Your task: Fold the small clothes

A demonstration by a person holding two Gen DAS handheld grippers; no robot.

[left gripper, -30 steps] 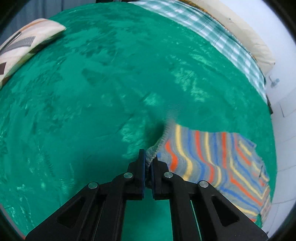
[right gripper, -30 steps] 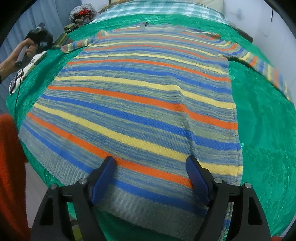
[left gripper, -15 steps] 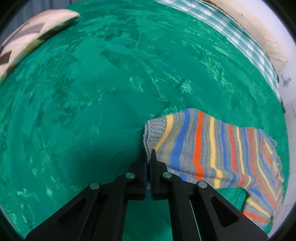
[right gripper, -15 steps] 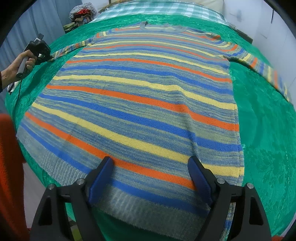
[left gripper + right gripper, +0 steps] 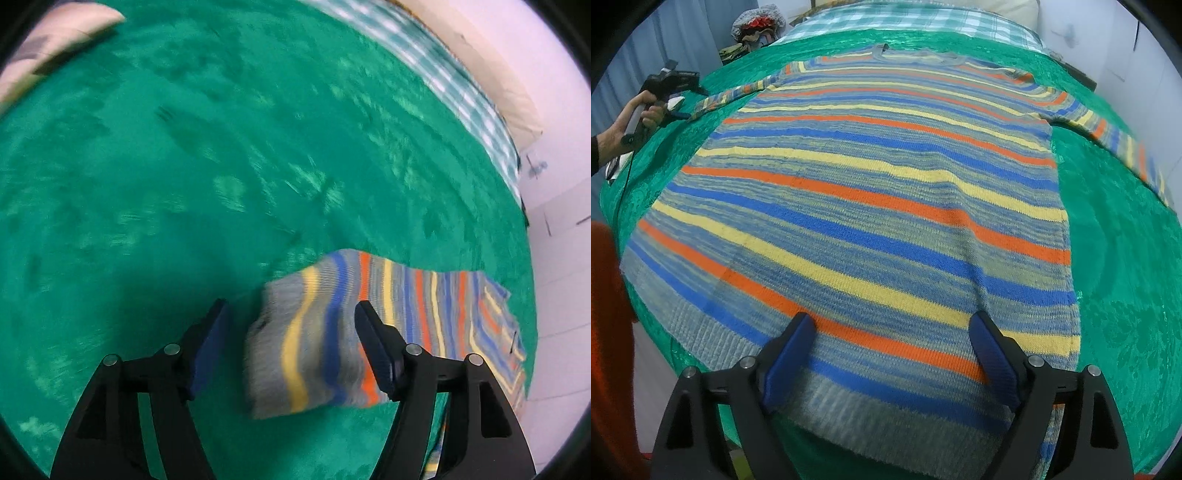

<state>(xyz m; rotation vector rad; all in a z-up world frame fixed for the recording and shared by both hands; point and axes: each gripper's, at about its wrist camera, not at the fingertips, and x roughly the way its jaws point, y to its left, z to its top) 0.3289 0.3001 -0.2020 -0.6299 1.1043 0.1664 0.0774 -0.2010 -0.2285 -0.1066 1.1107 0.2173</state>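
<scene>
Spreading sweater (image 5: 871,206) flat: left gripper (image 5: 291,339) open over cuff (image 5: 295,354), right gripper (image 5: 890,350) open (idle); next, fold sleeve inward.

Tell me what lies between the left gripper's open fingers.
In the left wrist view, the left gripper straddles the striped knit sweater's sleeve cuff, released.

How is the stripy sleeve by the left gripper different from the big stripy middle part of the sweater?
The sleeve is narrow and rumpled; the sweater body is wide and lies flat. The sleeve's cuff end lies between the left gripper's open jaws; the body's hem lies between the right gripper's. Both share blue, yellow and orange stripes.
</scene>
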